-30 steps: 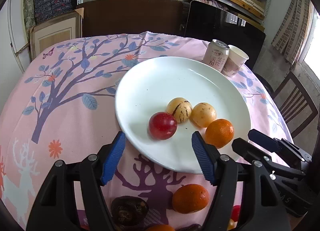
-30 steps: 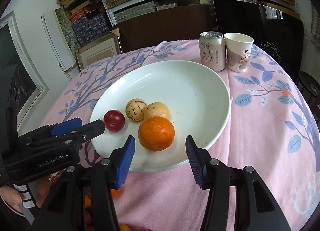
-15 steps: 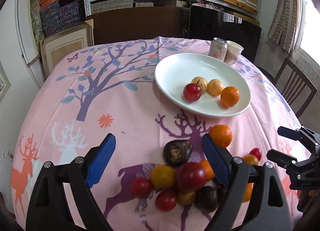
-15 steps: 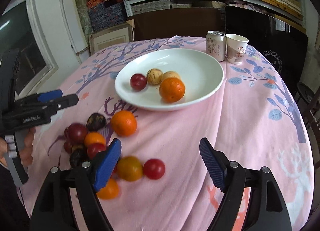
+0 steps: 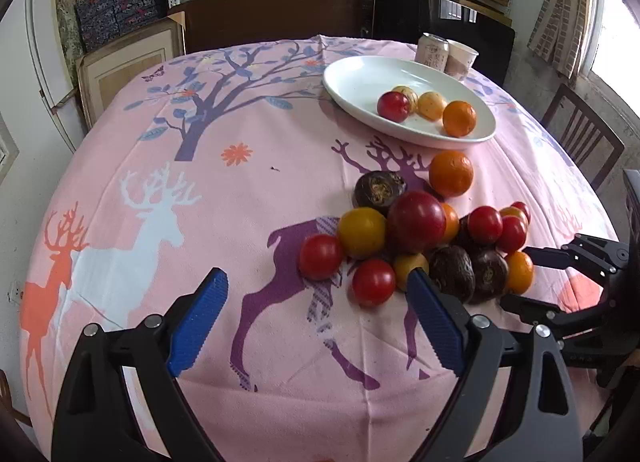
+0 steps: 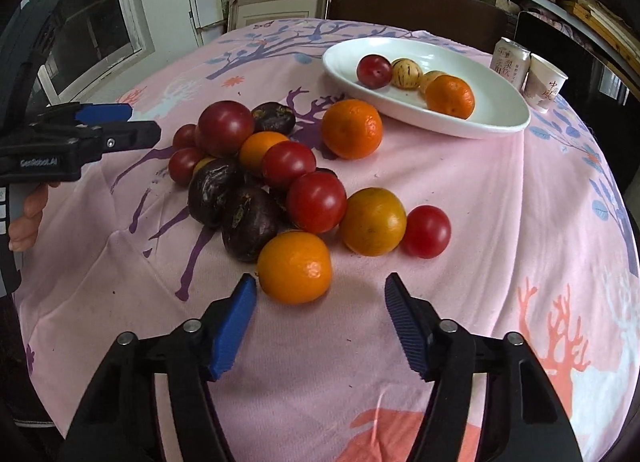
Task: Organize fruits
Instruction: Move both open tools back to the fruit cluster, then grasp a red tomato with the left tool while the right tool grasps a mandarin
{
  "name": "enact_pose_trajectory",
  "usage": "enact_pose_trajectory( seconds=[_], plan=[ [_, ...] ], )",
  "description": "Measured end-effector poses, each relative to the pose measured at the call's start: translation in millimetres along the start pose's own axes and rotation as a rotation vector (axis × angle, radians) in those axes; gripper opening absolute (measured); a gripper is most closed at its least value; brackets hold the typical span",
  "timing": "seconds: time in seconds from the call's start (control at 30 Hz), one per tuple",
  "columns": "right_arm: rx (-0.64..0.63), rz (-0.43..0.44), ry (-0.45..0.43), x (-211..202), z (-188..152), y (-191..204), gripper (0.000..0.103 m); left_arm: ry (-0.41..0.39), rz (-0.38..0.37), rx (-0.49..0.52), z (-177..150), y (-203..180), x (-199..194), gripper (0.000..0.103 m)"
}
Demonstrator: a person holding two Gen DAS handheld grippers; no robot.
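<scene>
Both tools are spread apart and grip nothing: the left tool (image 5: 316,318) and the right tool (image 6: 320,320) hover over the table (image 6: 500,202). The white plate (image 6: 500,114), at 1 o'clock in both views, contains four fruits: one red plum (image 6: 374,71), two pale yellow fruits, one orange (image 6: 450,96). The loose fruit pile (image 6: 256,182) lies on the tablecloth at table centre, with one mandarin (image 6: 295,267) just ahead of the right tool. One can (image 6: 510,62) and one paper cup (image 6: 545,82) stand behind the plate.
</scene>
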State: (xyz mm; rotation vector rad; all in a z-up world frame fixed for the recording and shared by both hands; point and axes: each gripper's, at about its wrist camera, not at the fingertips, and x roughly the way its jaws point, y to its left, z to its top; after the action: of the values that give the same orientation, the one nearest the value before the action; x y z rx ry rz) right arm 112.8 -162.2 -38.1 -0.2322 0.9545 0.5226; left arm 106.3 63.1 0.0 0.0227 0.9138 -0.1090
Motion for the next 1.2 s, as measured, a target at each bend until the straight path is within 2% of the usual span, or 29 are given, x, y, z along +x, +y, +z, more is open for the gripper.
enact_pose_trajectory(
  seconds=[0.13,0.17,0.2,0.4,0.6,0.67,0.77,1.0,1.1,1.2],
  plan=[
    [0.01,-0.002,-0.022,5.1,6.0,3.7,0.059,0.013,-0.001,0.034,-12.8,-3.9,2.6,0.089],
    [0.015,-0.002,-0.028,5.8,6.9,3.5,0.053,0.011,0.001,0.042,-15.3,-4.7,2.6,0.089],
    [0.014,0.007,-0.035,5.7,8.0,3.5,0.039,0.011,0.005,0.048,-16.9,-5.4,2.6,0.089],
    [0.039,0.023,-0.041,0.8,4.2,1.2,0.038,0.024,-0.037,0.069,-16.5,-11.6,7.1,0.087],
    [0.091,0.038,-0.059,-11.2,-8.7,-12.0,0.038,0.068,-0.088,0.094,-13.8,-25.3,24.2,0.063],
    [0.102,0.039,-0.059,-14.0,-12.5,-16.2,0.038,0.081,-0.102,0.09,-12.7,-27.4,30.2,0.05],
    [0.116,0.041,-0.059,-17.5,-17.4,-21.2,0.038,0.074,-0.105,0.096,-10.4,-30.0,35.2,0.042],
    [0.117,0.05,-0.069,-21.8,-22.2,-21.7,0.038,0.052,-0.103,0.135,-6.9,-33.1,39.1,0.037],
    [0.118,0.056,-0.07,-22.1,-22.8,-21.9,0.038,0.023,-0.078,0.171,-9.6,-33.6,38.7,0.026],
    [0.123,0.06,-0.069,-22.2,-23.5,-21.7,0.038,0.012,-0.092,0.184,-10.7,-31.8,38.0,0.026]
  ],
)
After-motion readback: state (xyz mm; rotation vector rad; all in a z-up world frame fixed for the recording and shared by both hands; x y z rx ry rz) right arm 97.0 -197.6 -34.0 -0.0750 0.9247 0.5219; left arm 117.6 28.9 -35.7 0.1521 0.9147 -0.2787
